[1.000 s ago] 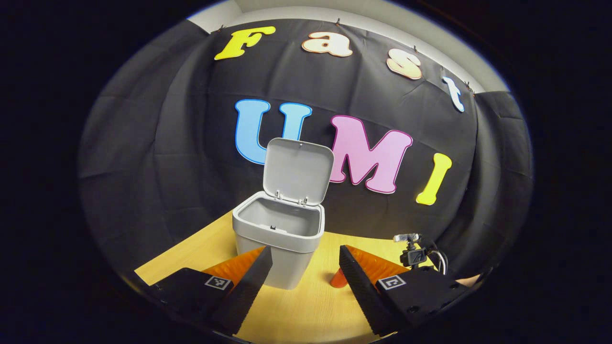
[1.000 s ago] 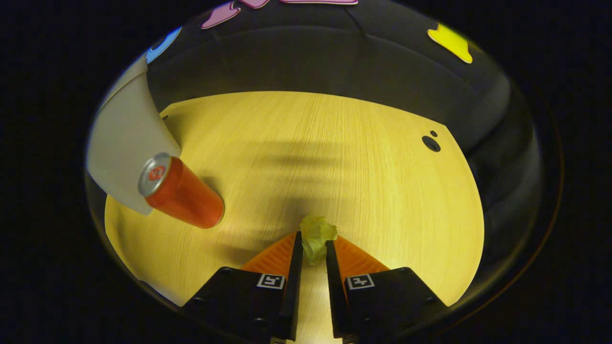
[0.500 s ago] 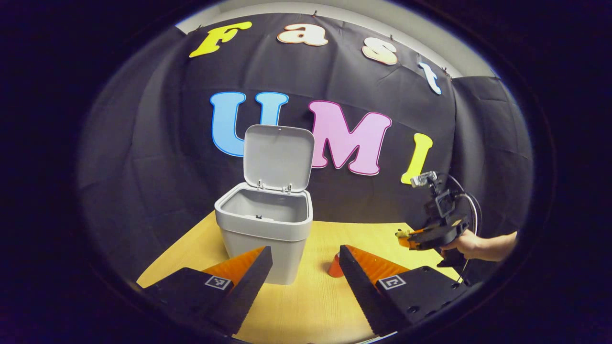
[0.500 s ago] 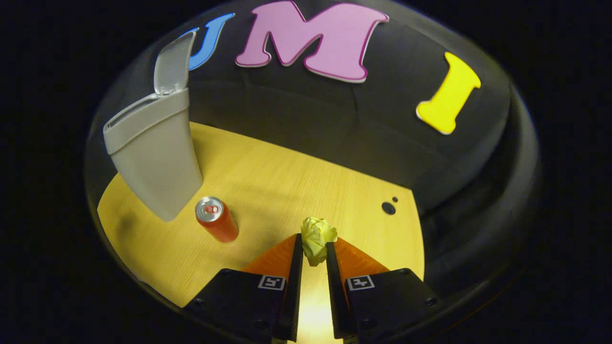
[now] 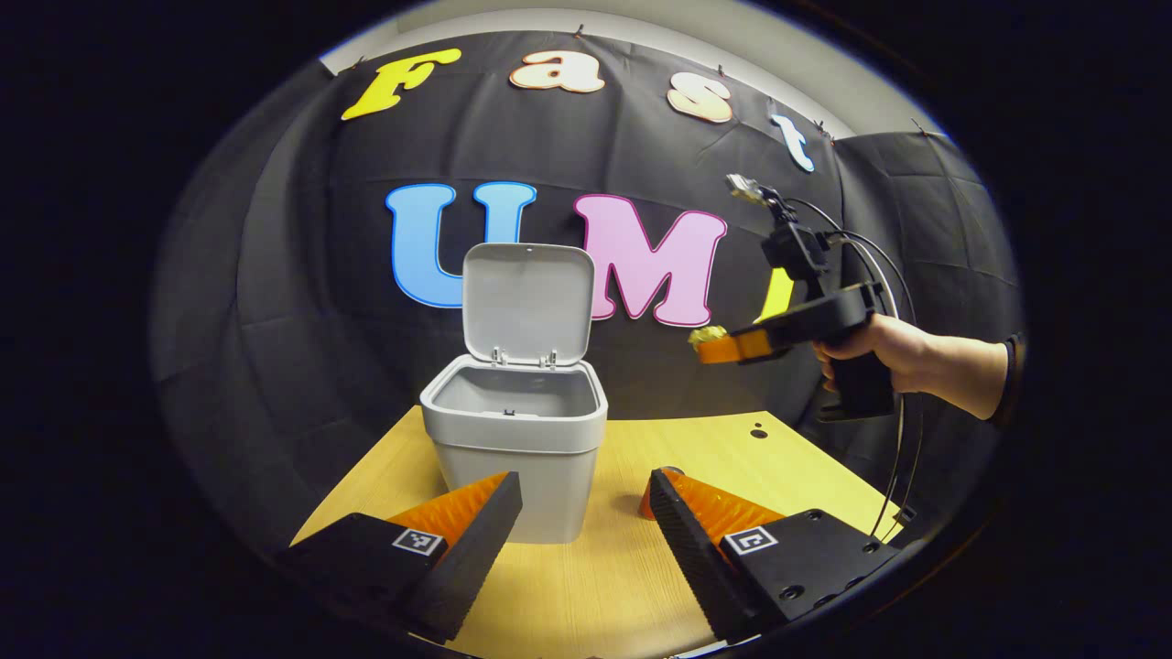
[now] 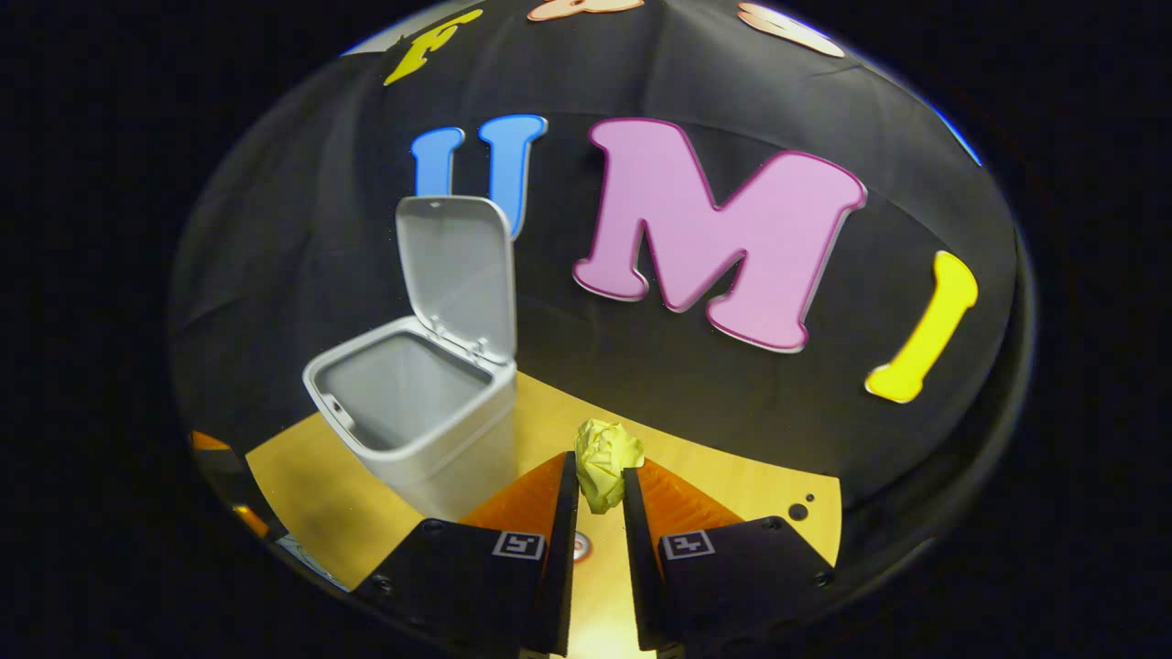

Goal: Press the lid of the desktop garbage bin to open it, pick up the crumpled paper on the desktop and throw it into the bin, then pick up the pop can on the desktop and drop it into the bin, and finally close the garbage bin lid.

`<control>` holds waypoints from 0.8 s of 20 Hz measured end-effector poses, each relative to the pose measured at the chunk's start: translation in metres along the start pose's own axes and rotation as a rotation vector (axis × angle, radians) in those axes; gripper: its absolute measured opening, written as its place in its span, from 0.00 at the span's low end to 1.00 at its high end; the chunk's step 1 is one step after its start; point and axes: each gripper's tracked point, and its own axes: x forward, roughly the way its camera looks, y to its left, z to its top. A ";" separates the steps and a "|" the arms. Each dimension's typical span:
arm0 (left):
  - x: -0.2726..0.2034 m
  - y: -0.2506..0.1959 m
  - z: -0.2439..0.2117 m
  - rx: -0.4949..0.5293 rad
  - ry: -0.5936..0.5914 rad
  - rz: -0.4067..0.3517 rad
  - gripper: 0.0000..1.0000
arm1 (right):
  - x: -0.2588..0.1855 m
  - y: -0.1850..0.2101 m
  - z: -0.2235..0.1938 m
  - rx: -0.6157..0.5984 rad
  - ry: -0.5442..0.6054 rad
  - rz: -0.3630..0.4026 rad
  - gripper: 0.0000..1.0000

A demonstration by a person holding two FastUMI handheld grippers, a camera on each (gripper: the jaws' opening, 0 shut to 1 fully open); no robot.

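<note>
Pale grey bin, yellow-green crumpled paper, orange-red can, light wood-grain desktop.

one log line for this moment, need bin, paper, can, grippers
bin: lid open | paper: held above desk | can: on desk | left hand-held gripper: open | right hand-held gripper: shut on paper

- Warm light falls from overhead on the wooden table, leaving the booth's edges dim.
- Fisheye lenses bow both views outward at the rim.
- Focus is sharp, without motion blur.
</note>
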 end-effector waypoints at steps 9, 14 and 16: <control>-0.020 0.038 -0.012 -0.068 0.009 0.063 0.96 | 0.060 0.155 0.041 0.029 0.044 0.233 0.32; -0.027 0.042 -0.020 -0.005 0.007 0.067 0.96 | 0.081 0.173 0.026 0.071 0.091 0.243 0.28; -0.026 0.037 -0.027 0.007 0.016 0.047 0.95 | 0.086 0.170 0.023 0.064 0.094 0.240 0.61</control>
